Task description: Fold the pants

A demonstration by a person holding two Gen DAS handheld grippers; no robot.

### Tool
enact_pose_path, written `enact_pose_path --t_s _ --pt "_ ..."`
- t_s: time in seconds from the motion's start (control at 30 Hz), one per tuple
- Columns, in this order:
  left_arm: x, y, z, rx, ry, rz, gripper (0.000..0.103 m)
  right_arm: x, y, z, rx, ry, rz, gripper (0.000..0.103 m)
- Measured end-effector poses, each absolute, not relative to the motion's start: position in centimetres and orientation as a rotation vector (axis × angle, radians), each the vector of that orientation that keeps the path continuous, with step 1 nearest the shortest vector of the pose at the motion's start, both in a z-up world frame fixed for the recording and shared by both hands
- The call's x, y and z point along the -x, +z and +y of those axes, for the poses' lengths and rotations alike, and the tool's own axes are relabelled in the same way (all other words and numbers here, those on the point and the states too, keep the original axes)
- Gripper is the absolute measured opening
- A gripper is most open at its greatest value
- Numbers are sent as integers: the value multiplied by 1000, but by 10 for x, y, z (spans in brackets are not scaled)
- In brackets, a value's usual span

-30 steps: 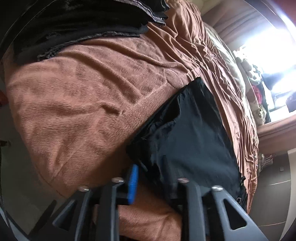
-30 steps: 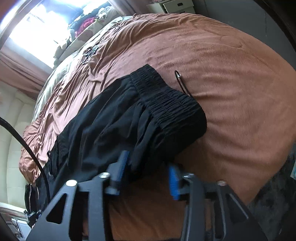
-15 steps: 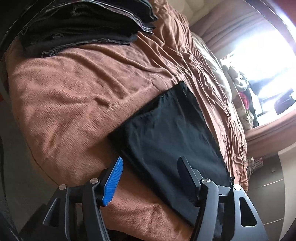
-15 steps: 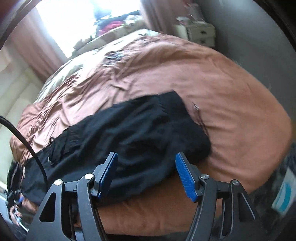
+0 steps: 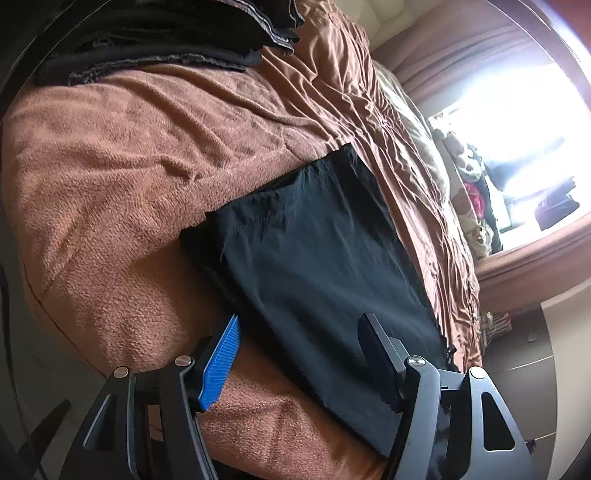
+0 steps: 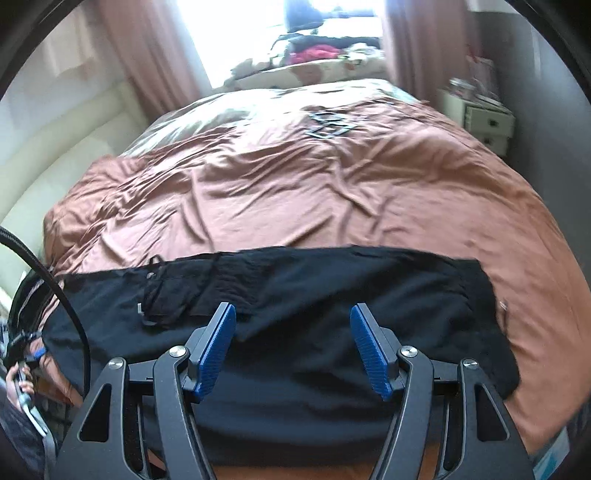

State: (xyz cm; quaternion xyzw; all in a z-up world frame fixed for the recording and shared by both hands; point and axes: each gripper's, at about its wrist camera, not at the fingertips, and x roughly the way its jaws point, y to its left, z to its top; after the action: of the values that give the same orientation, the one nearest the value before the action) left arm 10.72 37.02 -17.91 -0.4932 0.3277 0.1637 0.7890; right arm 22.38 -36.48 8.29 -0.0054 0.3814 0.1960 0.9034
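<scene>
Smooth black pants [image 6: 295,295] lie flat on fuzzy brown blanket [image 5: 110,166]; left gripper [image 5: 299,354] & right gripper [image 6: 293,347] jaws apart, just opened, gripping nothing; only left view shows dark clothes stack [image 5: 166,33] at 11 o'clock.

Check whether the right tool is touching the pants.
Apart. In the right wrist view the right tool hangs open above the pants; both blue pads are bare, with no cloth between them.

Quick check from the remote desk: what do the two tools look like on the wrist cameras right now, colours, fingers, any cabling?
Both are matte black frames with triangular cut-outs and silver pivot screws. The left tool shows one ribbed blue pad; its other finger appears black from this side. The right tool shows ribbed blue pads on both fingers. A black cable arcs at the left of the right wrist view.
</scene>
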Motion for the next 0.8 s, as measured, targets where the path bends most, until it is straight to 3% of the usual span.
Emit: enact_pose_path --t_s 0.67,0.8 --pt "-113 -183 373 1026 429 686 67 -323 36 -223 392 641 855 63" --pt "-115 -184 375 1016 463 692 61 -348 22 -194 492 682 863 63"
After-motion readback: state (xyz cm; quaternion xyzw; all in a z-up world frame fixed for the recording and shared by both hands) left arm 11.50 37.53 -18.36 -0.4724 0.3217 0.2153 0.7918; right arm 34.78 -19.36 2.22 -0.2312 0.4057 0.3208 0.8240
